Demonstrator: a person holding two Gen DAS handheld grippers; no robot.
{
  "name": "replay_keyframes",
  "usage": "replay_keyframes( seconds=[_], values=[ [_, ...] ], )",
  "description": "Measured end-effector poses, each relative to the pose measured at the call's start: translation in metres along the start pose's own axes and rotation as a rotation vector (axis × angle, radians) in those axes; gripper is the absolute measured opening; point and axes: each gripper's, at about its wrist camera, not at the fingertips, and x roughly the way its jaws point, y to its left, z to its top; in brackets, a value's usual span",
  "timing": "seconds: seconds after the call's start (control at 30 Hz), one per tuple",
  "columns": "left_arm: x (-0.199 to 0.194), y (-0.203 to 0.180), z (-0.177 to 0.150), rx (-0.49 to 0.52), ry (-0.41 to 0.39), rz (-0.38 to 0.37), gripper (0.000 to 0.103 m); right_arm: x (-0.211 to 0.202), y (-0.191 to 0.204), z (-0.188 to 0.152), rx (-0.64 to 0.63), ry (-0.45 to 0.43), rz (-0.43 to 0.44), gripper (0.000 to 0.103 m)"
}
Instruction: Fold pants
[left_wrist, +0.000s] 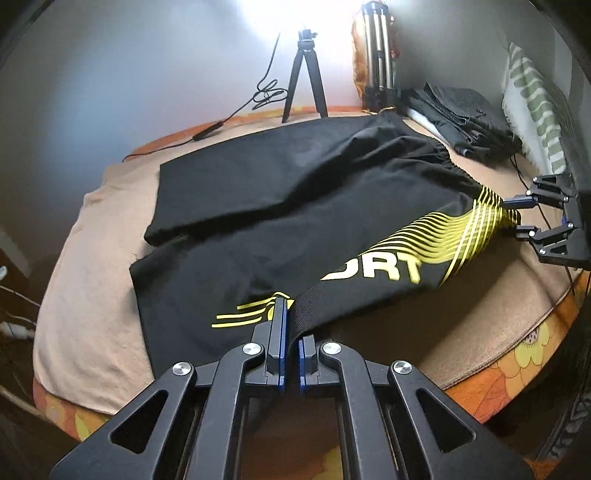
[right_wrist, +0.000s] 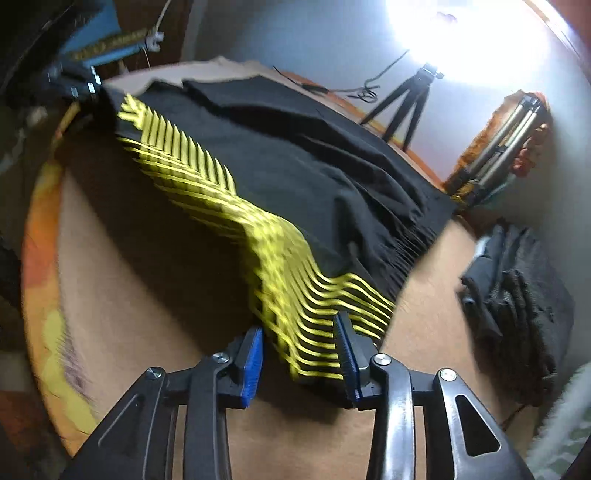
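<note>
One pair of black pants (left_wrist: 280, 192) with yellow stripes and white lettering is spread across a bed covered by a tan blanket (left_wrist: 85, 266); its waistband lies to the right, its legs to the left. The near edge of the pants is lifted off the blanket. Two grippers are seen. The left gripper (left_wrist: 291, 332) has its fingers pressed together on a ribbed black fold at the near edge. The right gripper (right_wrist: 301, 354) has its fingers spread, the striped waistband corner lying between them without being pinched.

At the far side, one small black tripod (left_wrist: 304, 77) stands with one black cable (left_wrist: 229, 114) trailing to its left, and one folded metal tripod (left_wrist: 378, 55) leans on the wall. One stack of dark folded clothes (left_wrist: 461, 114) sits at the far right, just beside a green-and-white striped cloth (left_wrist: 535, 110). The bed rim shows an orange flowered sheet (left_wrist: 517, 373).
</note>
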Motion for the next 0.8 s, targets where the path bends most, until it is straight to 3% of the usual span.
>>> replay_keyframes(
  seconds=[0.1, 0.17, 0.27, 0.43, 0.63, 0.8],
  values=[
    [0.0, 0.001, -0.001, -0.006, 0.0, -0.005, 0.003, 0.005, -0.004, -0.003, -0.007, 0.017, -0.026, 0.032],
    [-0.001, 0.001, -0.002, 0.0, 0.001, 0.001, 0.003, 0.005, -0.005, -0.002, -0.002, 0.018, -0.024, 0.015],
    [-0.006, 0.0, -0.002, 0.001, -0.013, 0.006, 0.003, 0.0, -0.006, 0.003, 0.015, 0.004, -0.04, 0.0],
    [-0.033, -0.006, 0.002, 0.038, -0.091, 0.028, 0.002, -0.044, -0.02, 0.012, 0.111, -0.112, -0.078, 0.0],
    [-0.065, -0.003, 0.011, 0.02, -0.179, -0.01, 0.002, -0.11, -0.037, 0.011, 0.198, -0.257, -0.113, 0.0],
    [-0.063, -0.008, 0.022, 0.087, -0.185, 0.001, 0.002, -0.109, -0.04, 0.004, 0.18, -0.197, -0.133, 0.0]
  ],
)
